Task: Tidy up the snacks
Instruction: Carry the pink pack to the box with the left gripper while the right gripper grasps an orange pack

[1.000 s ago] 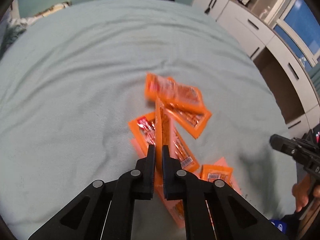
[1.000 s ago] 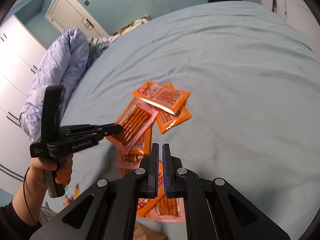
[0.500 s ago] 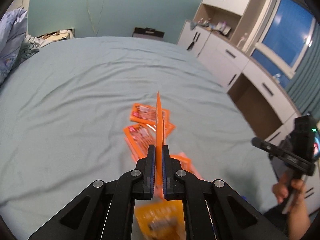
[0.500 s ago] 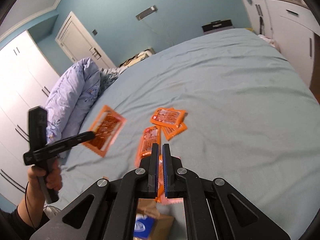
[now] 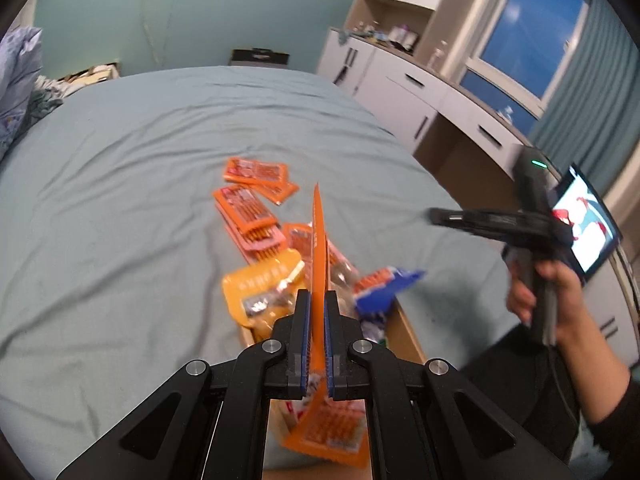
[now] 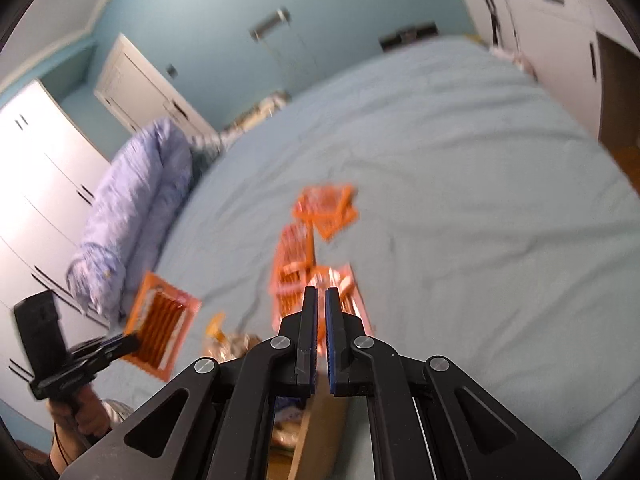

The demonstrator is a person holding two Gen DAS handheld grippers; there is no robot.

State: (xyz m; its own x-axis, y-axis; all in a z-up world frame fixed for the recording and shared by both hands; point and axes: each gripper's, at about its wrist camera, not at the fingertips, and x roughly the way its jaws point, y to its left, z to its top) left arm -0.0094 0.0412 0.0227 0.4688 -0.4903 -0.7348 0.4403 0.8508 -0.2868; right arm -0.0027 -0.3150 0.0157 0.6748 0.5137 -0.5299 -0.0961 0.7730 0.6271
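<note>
bed: big pale-blue sheet (image 5: 120, 208) taking up most of both views, everything happens on or just off its near edge

box: cardboard box (image 5: 404, 332) at the near edge of the bed, right under the left gripper, already stuffed with a yellow bag (image 5: 260, 288) and a blue-and-orange pack (image 5: 384, 288)

loose pile: a few orange snack packets (image 5: 250, 210) lying flat on the sheet, just beyond the box and well ahead of both grippers

held packet: orange sausage-stick packet (image 5: 319, 248) sits edge-on in the left wrist view, long axis running straight out along the fingers, lower end hanging down over the box opening

left gripper: left gripper (image 5: 316, 300), jaws clamped on that packet, hovering directly above the box, so it's the one nearer the drop spot

right gripper: right gripper (image 6: 321, 300), jaws nearly together with just a thin slit and nothing between them, off to the right of the box, pointed toward the loose pile; this view is pretty blurry

key relation: packet is basically straight above the box, so the next bit looks like a plain release downward; the packet's tall upright stance could catch on the bags already poking out

progress guess: partway, several packets not yet in the box
</note>
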